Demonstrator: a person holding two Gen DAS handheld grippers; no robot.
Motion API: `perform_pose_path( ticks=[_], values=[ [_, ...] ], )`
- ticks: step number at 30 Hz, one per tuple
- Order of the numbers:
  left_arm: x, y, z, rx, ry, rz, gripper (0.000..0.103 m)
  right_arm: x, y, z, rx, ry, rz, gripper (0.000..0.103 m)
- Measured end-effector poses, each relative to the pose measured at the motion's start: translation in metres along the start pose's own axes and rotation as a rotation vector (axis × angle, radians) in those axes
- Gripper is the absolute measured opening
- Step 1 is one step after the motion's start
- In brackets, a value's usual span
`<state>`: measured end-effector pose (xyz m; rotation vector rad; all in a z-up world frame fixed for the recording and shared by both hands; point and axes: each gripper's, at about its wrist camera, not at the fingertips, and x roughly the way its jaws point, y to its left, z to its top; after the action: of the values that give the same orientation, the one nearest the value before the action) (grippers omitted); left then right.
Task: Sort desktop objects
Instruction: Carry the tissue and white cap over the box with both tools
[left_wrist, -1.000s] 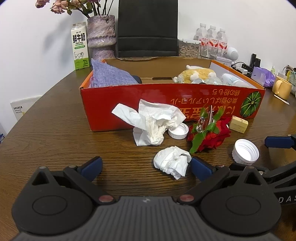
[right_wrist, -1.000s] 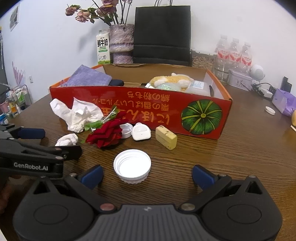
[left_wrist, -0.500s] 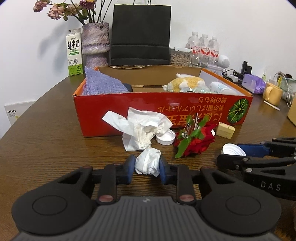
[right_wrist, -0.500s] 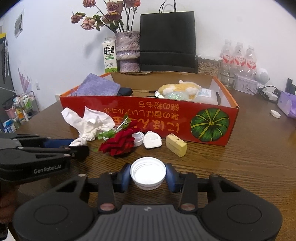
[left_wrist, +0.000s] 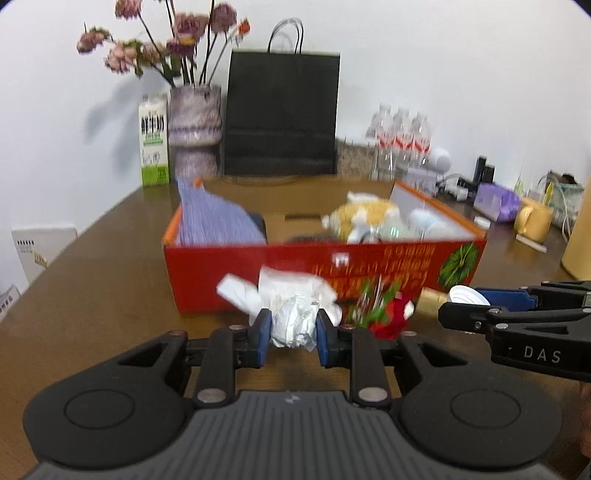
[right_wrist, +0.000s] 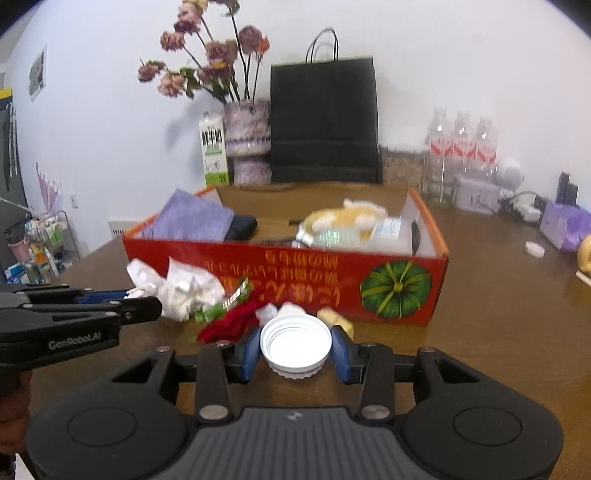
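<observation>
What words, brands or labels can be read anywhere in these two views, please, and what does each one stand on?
"DAS": side of the right gripper, partly cut off.
"GenRobot.AI": side of the left gripper.
Yellow characters on the red box: printed upside down, too blurred to read.
Milk carton: dark characters, too blurred to read.
Water bottles: red labels, unreadable.

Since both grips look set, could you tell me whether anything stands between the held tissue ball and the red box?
Yes: loose tissue lies right ahead of the tissue ball, against the box front wall. That wall itself must also be cleared from above.
</observation>
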<state>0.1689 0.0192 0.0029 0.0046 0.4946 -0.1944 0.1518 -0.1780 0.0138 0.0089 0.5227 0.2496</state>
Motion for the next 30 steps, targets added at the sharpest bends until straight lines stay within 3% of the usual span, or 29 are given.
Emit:
perform_pose_path(
  ticks=[8, 15, 23, 30],
  values=[
    [-0.008, -0.001, 0.039, -0.001, -0.128, -0.003, 0.025, -0.005, -0.005, 0.037, -0.004, -0.110, -0.014, 0.039],
    [0.017, -0.002, 0.071, -0.019, -0.183, 0.005, 0.025, 0.022, -0.010, 0.072, 0.008, -0.162, -0.018, 0.039],
    [0.076, 0.002, 0.098, -0.068, -0.164, 0.033, 0.025, 0.085, -0.019, 0.102, 0.039, -0.179, -0.038, 0.039],
    [0.104, 0.006, 0.084, -0.039, -0.096, 0.069, 0.025, 0.104, -0.027, 0.087, 0.035, -0.127, -0.037, 0.039]
  ],
)
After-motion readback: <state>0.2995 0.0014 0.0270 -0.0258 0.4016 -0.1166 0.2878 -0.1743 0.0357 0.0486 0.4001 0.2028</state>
